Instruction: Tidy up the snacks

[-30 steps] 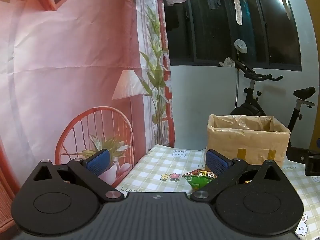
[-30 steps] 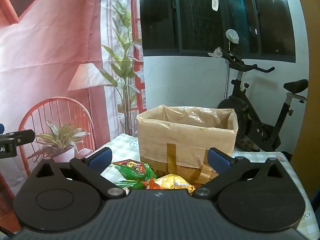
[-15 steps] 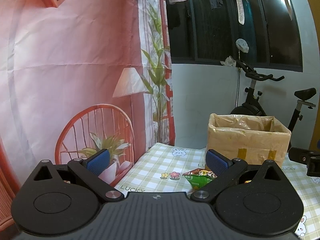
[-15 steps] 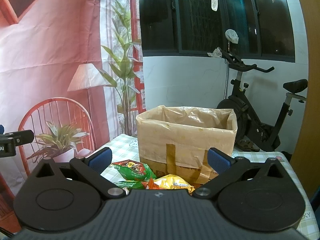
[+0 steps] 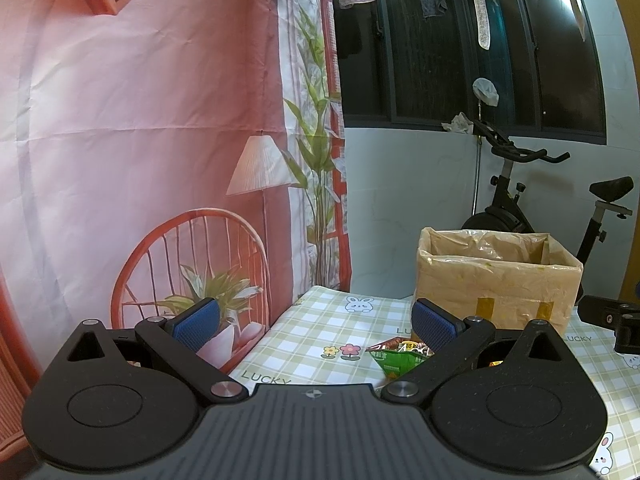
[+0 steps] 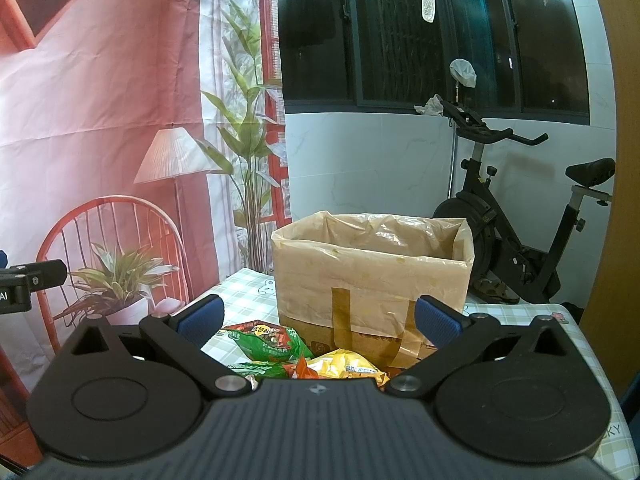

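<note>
lower centre: green snack packet, likely light, crinkly, slippery; pinch at a sealed edge; left tongs and right tongs both released, empty.

my left gripper: matt black plastic, finely grained discs, ribbed body, 2 shiny metal pivot pins.
my left pads: blue, ribbed, rubbery look.
my right gripper: same matt black plastic, 2 bright metal pins, blue ribbed pads.
box: brown cardboard, lined with thin, crinkled, glossy plastic film; shiny brown tape strips.
green packet: glossy printed foil or plastic, wrinkled.
yellow packet: glossy, creased film.
tablecloth: smooth checked sheet, faint sheen; cloth or vinyl, I cannot tell.
backdrop: matt printed cloth, creased in folds.
exercise bike: black, semi-gloss metal frame.
</note>
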